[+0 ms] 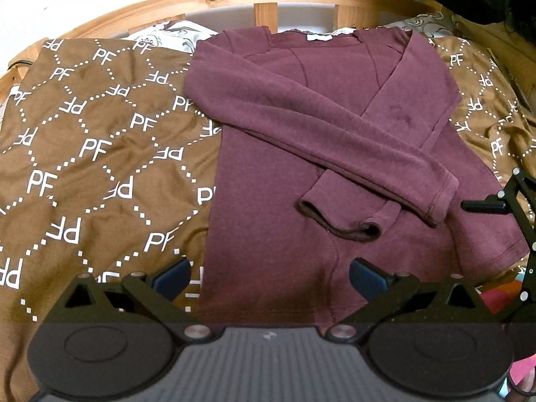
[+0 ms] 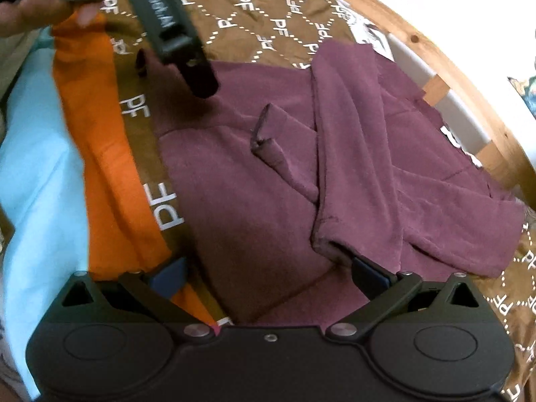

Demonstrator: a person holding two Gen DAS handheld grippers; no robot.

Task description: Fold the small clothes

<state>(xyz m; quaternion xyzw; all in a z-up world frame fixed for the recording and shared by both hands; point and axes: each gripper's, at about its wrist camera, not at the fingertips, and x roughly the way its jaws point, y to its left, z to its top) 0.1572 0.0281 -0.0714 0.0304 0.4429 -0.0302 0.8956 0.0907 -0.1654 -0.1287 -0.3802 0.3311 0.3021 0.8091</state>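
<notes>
With both sleeves crossed over its front, maroon long-sleeved top [image 1: 268,154] lies flat on brown PF-patterned blanket [image 1: 83,140]; left gripper [image 1: 269,276] and right gripper [image 2: 268,276] gape, holding nothing; blanket bare leftward.

- Maroon long-sleeved knit shirt [image 1: 268,167], plain.
- Brown bedspread [image 1: 83,134] under the shirt: white "PF" letters, dotted diamond lattice.
- Orange cloth [image 2: 100,154] and light-blue cloth [image 2: 40,167] beside the shirt.

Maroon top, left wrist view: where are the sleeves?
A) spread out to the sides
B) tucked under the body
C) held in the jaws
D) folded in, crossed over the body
D: both sleeves of the maroon top lie crossed over its front on the brown blanket; the left gripper has its jaws open, holding nothing.
</notes>
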